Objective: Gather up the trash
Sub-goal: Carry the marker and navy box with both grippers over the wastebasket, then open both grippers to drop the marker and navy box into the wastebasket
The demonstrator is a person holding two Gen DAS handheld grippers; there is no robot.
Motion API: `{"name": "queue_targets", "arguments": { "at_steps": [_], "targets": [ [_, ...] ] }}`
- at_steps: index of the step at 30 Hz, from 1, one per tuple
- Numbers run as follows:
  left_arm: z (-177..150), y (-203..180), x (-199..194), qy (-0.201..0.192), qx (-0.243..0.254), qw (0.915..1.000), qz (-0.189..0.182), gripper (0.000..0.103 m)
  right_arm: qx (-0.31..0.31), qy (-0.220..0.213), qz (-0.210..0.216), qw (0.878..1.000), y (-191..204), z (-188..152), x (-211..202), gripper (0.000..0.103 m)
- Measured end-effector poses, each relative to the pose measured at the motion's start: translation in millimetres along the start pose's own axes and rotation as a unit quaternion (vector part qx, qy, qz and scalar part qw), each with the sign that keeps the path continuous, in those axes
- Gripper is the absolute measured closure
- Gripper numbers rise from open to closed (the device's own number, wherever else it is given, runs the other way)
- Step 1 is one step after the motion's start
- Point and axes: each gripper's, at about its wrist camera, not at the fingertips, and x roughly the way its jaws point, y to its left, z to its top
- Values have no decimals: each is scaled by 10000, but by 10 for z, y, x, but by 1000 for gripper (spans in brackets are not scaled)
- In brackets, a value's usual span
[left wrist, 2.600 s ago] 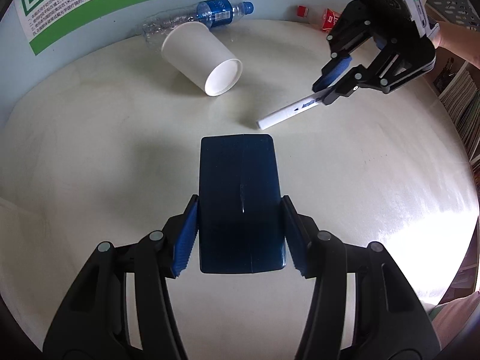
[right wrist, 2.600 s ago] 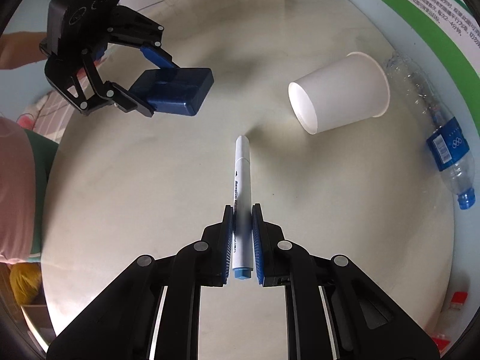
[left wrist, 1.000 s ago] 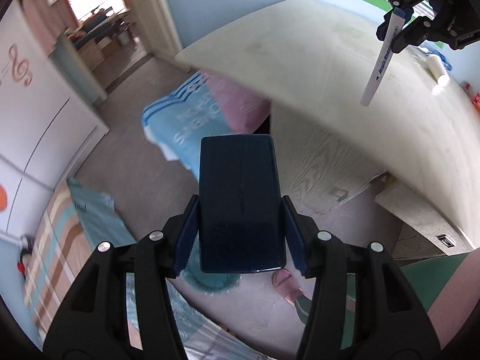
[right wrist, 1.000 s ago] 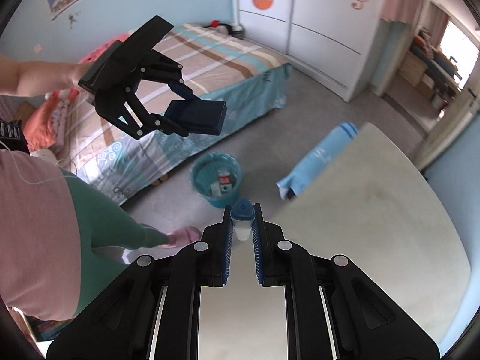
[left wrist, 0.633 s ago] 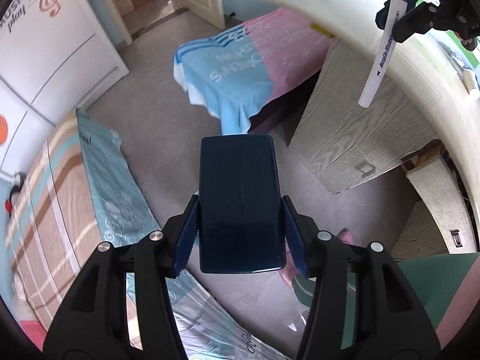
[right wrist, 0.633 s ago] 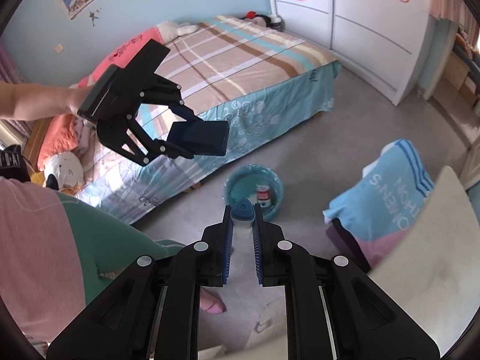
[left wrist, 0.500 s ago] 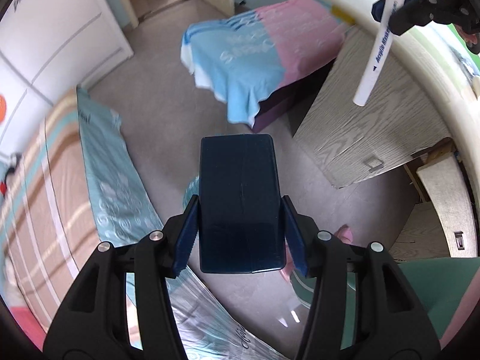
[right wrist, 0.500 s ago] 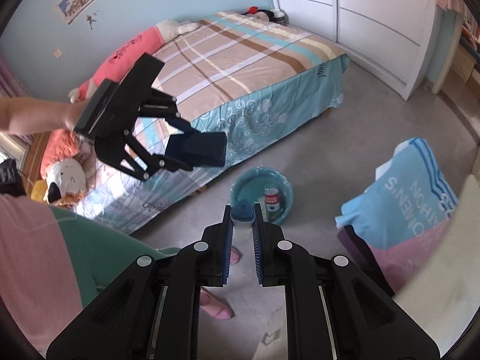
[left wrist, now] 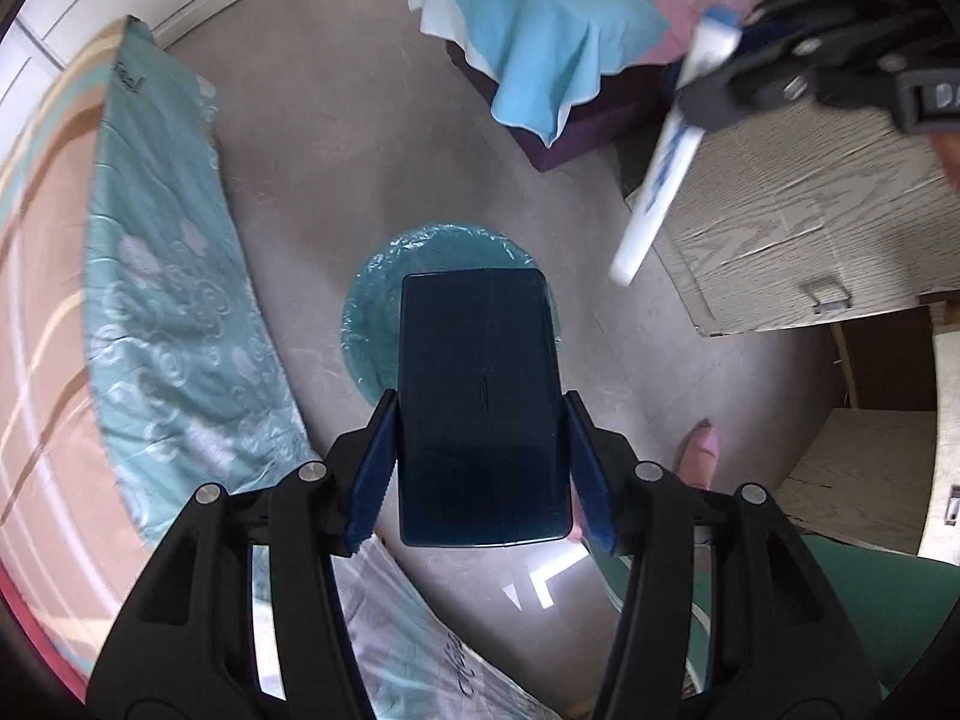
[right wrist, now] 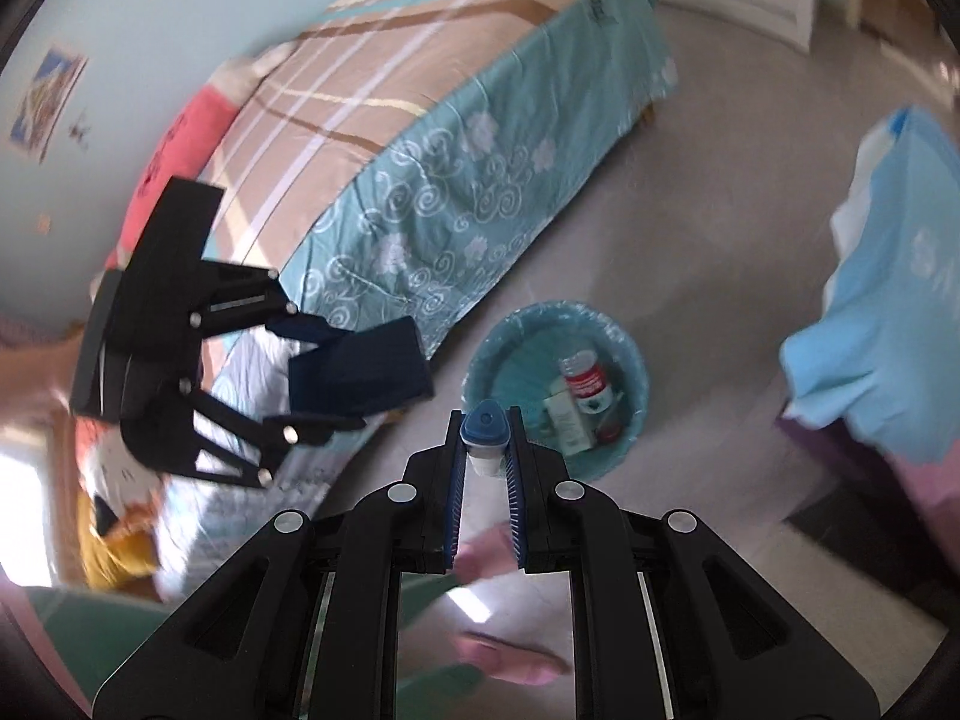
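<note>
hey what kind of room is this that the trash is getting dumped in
Most likely a bedroom. A bed with a striped cover and teal floral sheet fills one side, stuffed toys lie by it, and a small lined trash bin stands on the bare floor beside a wood-grain cabinet.

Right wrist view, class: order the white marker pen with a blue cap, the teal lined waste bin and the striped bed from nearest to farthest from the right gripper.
1. White marker pen with a blue cap: clamped in the right gripper jaws.
2. Teal lined waste bin: on the floor, just beyond.
3. Striped bed: upper left, farthest.
</note>
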Motion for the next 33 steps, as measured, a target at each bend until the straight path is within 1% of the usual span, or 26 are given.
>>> {"name": "queue_targets", "arguments": {
  "at_steps": [3,7,12,14,16,18,19,22,26,27,28,29,30,32,33],
  "targets": [
    [18,116,367,129,0,9999,-19,52,379,118,-14,9992,-194,-34,543,89],
    [-15,248,791,247,-74,9996,-74,52,654,267,-113,9974,-394,-108,1098,89],
    [-77,354,1288,438,-151,9989,-105,52,957,395,-134,9945,-605,-251,1641,89],
    [-95,396,1439,512,-255,9981,-225,52,989,471,-214,9938,-658,-312,1830,89],
    [-132,433,1602,590,-388,9972,-257,52,1077,510,-234,9926,-724,-360,1972,89],
    [-163,435,1724,658,-445,9965,-266,52,1205,524,-241,9910,-789,-412,2075,88],
    [-181,428,1783,702,-457,9961,-276,52,1283,521,-276,9900,-821,-440,2130,86],
    [-220,416,1943,836,-455,9949,-336,52,1515,523,-283,9867,-907,-500,2268,86],
    [-242,406,2074,975,-498,9933,-372,51,1737,547,-249,9830,-964,-571,2357,85],
    [-246,402,2080,970,-524,9933,-358,50,1750,542,-241,9828,-969,-581,2352,83],
    [-242,403,2082,960,-529,9934,-331,46,1767,513,-241,9826,-970,-598,2337,79],
    [-242,399,2071,941,-535,9936,-314,43,1797,460,-218,9824,-973,-617,2306,77],
    [-242,394,2070,927,-548,9937,-322,42,1824,417,-203,9821,-975,-631,2274,76],
    [-240,381,2059,908,-560,9938,-314,42,1845,314,-162,9822,-980,-668,2187,69],
    [-239,379,2046,907,-562,9938,-317,41,1832,284,-164,9825,-981,-675,2149,68]
  ]
}}
